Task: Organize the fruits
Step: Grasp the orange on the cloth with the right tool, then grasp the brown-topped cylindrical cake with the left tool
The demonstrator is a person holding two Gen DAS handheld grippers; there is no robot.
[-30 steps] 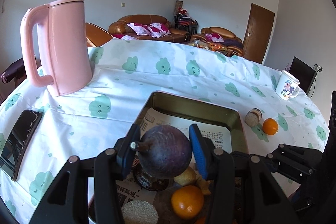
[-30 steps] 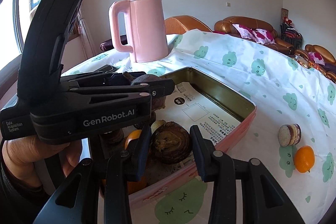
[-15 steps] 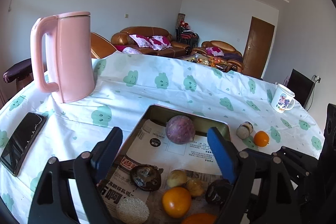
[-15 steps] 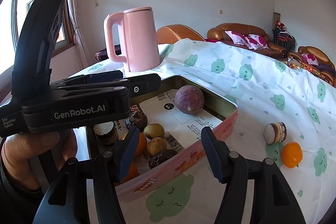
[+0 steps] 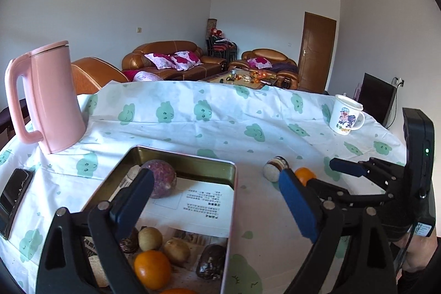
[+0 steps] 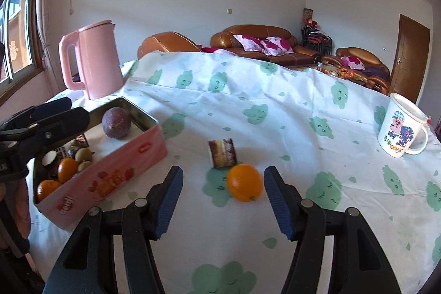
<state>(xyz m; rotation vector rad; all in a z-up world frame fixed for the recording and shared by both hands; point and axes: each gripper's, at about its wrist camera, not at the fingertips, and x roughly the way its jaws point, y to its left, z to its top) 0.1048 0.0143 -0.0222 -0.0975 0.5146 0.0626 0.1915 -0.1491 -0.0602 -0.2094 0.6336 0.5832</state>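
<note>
Right claw [image 6: 223,204] spread and empty, aimed down at the loose orange [image 6: 244,186] just ahead between the blue pads, probably to be lifted next. Just beyond it, a small cut roll [image 6: 222,152] lying on the bench [image 6: 289,112]. Left claw [image 5: 215,204] spread wide, jaws just opened, nothing between them; ahead of it, the purple fruit [image 5: 161,181] resting alone at the far end of the tin [image 5: 190,159], apparently just dropped there. Nearer in the tin: two whole oranges, two small brownish fruits, some dark ones hard to count. Further out, one pink kettle [image 5: 52,98], one mug [image 6: 401,128].
</note>
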